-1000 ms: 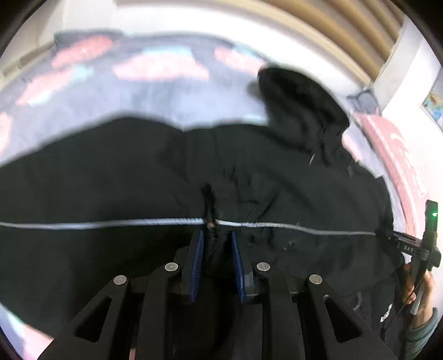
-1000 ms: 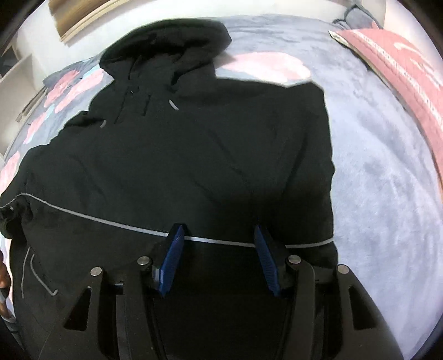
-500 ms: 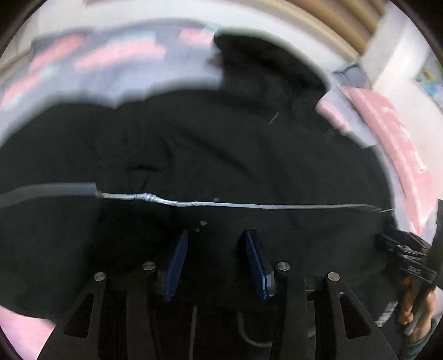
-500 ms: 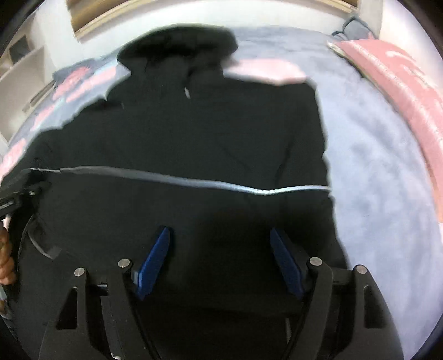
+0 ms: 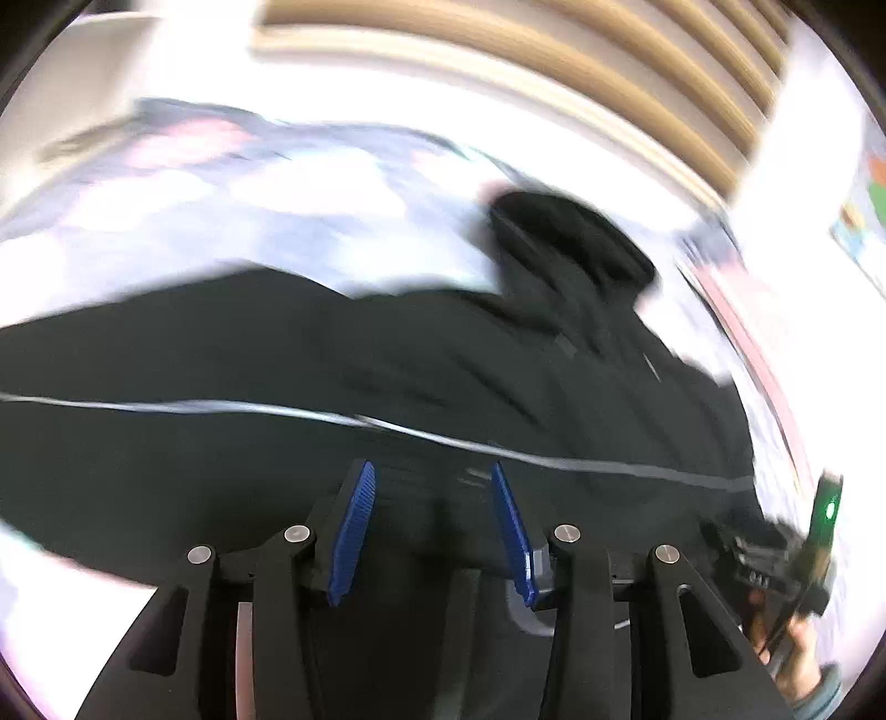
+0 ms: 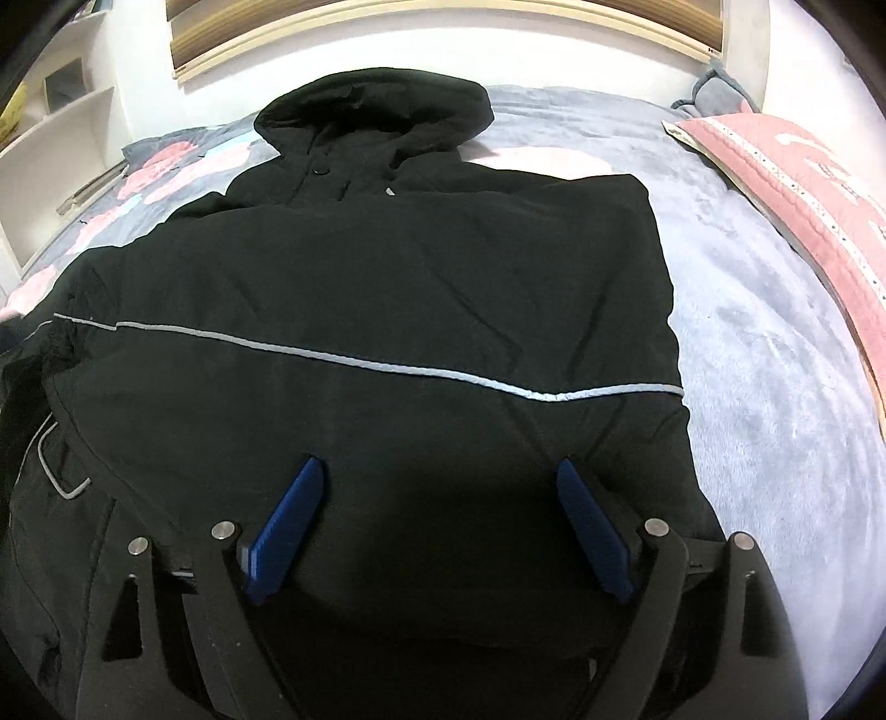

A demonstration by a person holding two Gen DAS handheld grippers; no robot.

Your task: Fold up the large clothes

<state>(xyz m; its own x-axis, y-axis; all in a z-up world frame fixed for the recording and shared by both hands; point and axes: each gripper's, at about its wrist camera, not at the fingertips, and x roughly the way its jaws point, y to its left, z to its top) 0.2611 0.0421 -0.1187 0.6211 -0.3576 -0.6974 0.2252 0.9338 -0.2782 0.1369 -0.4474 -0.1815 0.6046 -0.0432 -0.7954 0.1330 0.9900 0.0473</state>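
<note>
While right hand-held gripper (image 6: 437, 482) opens empty, left (image 5: 429, 482) half-open, black hooded jacket (image 6: 387, 277) flat, grey-striped.

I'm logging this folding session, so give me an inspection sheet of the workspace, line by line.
Surface: bed with a grey blanket bearing pink patches.
Job's things: black hooded jacket lying flat, hood toward the headboard, a reflective stripe across it.
Clutter: pink quilted pillow at the bed's right side.
Grippers: left gripper open above the jacket, nothing between its pads; right gripper with jaws opening wide, over the jacket's lower part, gripping nothing.
Cables: nothing seen.
Surroundings: wooden headboard, white shelves at left, white wall; the left wrist view is blurred.
</note>
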